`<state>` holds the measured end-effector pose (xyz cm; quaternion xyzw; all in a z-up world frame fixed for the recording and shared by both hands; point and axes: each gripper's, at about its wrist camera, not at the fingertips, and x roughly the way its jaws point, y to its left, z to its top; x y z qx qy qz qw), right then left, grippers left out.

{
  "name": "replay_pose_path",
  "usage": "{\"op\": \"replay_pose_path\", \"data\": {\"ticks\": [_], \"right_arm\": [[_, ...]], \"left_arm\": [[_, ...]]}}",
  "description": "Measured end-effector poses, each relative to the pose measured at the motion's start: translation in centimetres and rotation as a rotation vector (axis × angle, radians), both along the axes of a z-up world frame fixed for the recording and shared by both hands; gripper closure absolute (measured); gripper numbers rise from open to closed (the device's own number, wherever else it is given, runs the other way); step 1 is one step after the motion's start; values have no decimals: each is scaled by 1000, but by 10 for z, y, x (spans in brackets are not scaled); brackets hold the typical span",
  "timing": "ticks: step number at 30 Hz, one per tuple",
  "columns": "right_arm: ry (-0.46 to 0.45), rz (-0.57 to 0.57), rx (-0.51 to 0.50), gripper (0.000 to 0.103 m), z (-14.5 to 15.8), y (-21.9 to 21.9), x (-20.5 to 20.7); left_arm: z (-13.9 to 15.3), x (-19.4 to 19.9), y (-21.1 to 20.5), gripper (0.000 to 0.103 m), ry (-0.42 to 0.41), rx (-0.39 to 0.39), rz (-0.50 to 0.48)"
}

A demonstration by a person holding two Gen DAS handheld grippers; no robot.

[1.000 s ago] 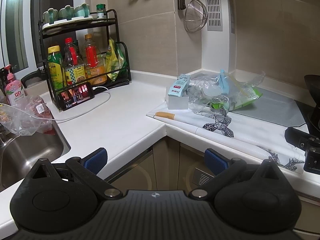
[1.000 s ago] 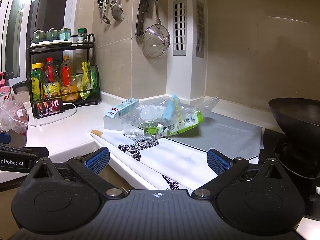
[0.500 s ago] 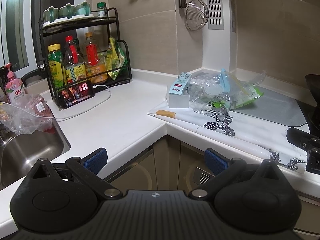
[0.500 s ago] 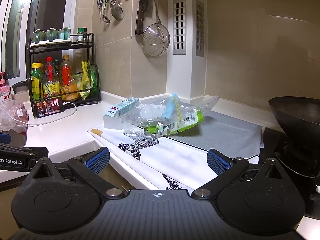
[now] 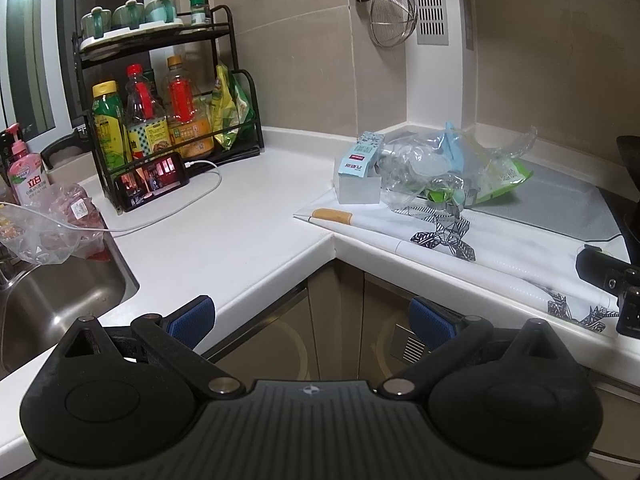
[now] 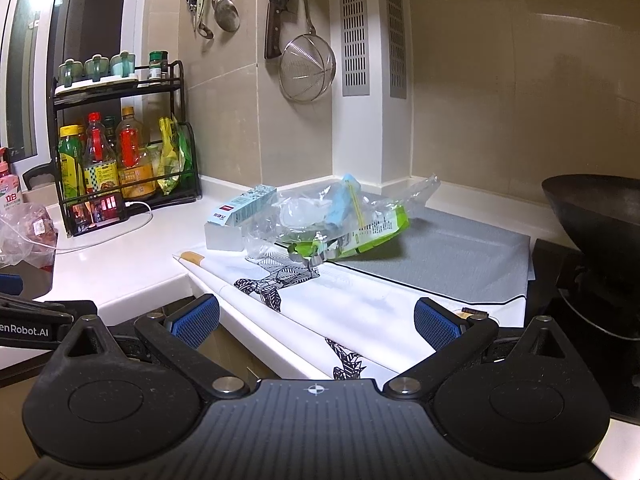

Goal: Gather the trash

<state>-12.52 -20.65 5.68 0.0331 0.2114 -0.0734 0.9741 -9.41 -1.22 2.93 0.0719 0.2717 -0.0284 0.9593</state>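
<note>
A heap of trash lies in the counter's corner: crumpled clear plastic [image 5: 416, 168] [image 6: 296, 216], a green snack bag [image 5: 504, 184] [image 6: 372, 228] and a light blue carton [image 5: 360, 156] [image 6: 244, 206] resting on a white box [image 5: 359, 189]. My left gripper [image 5: 312, 318] is open and empty, held off the counter's front edge well short of the heap. My right gripper [image 6: 316, 320] is open and empty too, over the patterned mat [image 6: 360, 304]. The right gripper's body shows in the left wrist view at the far right edge.
A black rack of bottles [image 5: 160, 120] with a phone [image 5: 154, 182] on a white cable stands at the back left. A steel sink [image 5: 48, 304] with a clear bag [image 5: 52, 224] lies left. A black wok [image 6: 596, 208] sits on the stove at right. Utensils hang on the wall.
Both views have drifted slightly; the left gripper has tilted a little lower, so the trash heap sits higher in its view. Neither gripper has changed its opening.
</note>
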Motion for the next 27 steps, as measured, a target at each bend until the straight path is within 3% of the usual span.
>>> {"op": "replay_pose_path", "data": {"ticks": [8,19,27], "right_arm": [[12,-3,76,0,-8,-14,15],[89,-1,314,0,-31,-48,84],[-54,-7,530,0,-36,-87,141]], "left_arm": [[-5,9,-2,0,20,12,8],[-10,27,7,0,47,33,67],[-11,47,12,0,64,46,100]]}}
